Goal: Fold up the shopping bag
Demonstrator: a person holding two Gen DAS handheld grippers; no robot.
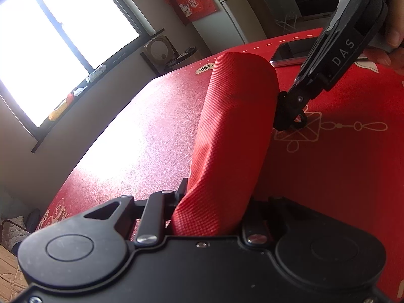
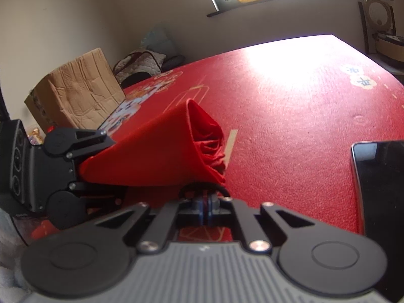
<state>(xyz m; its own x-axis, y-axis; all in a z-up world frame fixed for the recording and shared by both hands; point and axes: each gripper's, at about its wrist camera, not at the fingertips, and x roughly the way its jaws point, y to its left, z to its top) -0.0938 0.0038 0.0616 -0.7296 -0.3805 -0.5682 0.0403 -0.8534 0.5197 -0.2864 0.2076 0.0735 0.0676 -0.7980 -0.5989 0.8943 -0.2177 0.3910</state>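
Observation:
The red shopping bag (image 1: 232, 131) is gathered into a thick roll that stands up off the red tablecloth (image 1: 141, 131). My left gripper (image 1: 217, 202) is shut on its near end. In the right wrist view the same bag (image 2: 156, 156) fans out as a cone with its folded layers showing, and the left gripper (image 2: 83, 161) clamps its left end. My right gripper (image 1: 287, 116) comes in from the upper right, with its tip at the roll's right edge. Its pads (image 2: 208, 202) are together on a thin black elastic loop (image 2: 202, 186) at the bag's edge; the loop (image 1: 301, 121) hangs by the tip.
A dark phone (image 2: 378, 189) lies on the tablecloth (image 2: 290, 106) just right of my right gripper, behind the bag in the left wrist view (image 1: 290, 53). A cardboard box (image 2: 75, 91) stands past the table's left edge. A hand (image 1: 394, 38) holds the right gripper.

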